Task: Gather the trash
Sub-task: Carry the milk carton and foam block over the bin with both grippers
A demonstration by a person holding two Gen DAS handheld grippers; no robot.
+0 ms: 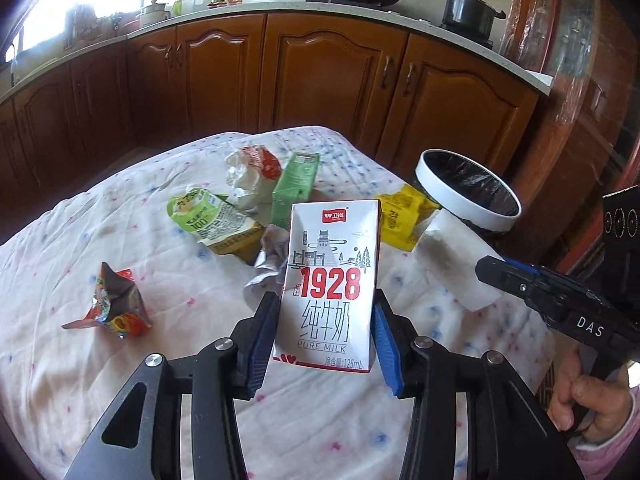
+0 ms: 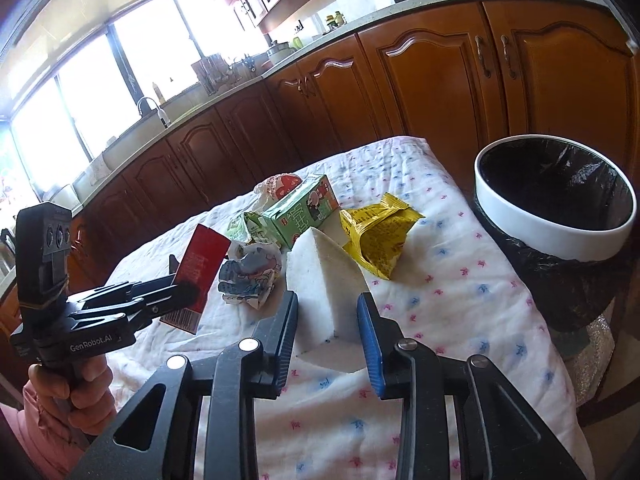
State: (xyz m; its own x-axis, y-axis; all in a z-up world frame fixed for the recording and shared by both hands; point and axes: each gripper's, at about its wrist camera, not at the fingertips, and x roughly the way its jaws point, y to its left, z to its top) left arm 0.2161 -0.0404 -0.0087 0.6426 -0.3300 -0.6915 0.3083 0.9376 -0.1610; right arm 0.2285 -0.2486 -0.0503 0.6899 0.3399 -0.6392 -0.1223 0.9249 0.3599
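Observation:
My left gripper [image 1: 325, 320] is shut on a white "1928" pure milk carton [image 1: 330, 280] and holds it upright above the table; the carton also shows in the right wrist view [image 2: 198, 276]. My right gripper [image 2: 327, 320] is shut on a white foam block [image 2: 324, 280], seen in the left wrist view [image 1: 460, 256] too. The white-rimmed trash bin [image 2: 556, 236] with a black liner stands at the table's right edge, right of both grippers.
On the floral tablecloth [image 1: 120, 380] lie a green carton [image 1: 294, 188], a yellow wrapper [image 2: 376, 236], a green packet [image 1: 216, 224], crumpled paper [image 2: 252, 276], a white-red wrapper [image 1: 252, 172] and a red foil wrapper [image 1: 116, 304]. Wooden kitchen cabinets [image 1: 320, 80] stand behind.

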